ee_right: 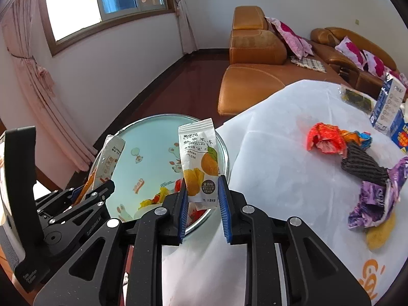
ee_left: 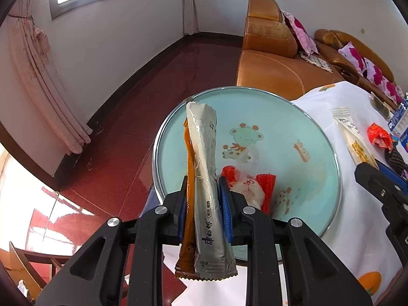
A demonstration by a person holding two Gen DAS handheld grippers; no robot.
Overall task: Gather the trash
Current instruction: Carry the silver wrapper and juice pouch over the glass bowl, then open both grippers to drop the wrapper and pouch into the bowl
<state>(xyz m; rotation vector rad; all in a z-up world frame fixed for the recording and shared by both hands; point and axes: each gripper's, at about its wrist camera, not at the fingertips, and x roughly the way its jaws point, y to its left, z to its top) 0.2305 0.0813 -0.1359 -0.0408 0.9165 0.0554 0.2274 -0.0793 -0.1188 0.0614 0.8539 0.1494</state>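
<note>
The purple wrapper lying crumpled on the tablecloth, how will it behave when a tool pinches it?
The purple wrapper is probably floppy and very light: it is thin and crumpled into loose folds. It looks glossy, so it might slip unless pinched on a fold. It should not roll, since it lies slumped on the tablecloth.

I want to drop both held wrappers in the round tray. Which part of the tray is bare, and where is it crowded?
The far half of the tray, around the printed giraffe, is bare. The near edge is crowded with red and white wrappers. On the tablecloth, the strip beside the tray is bare; the crumpled wrappers crowd its right side.
</note>
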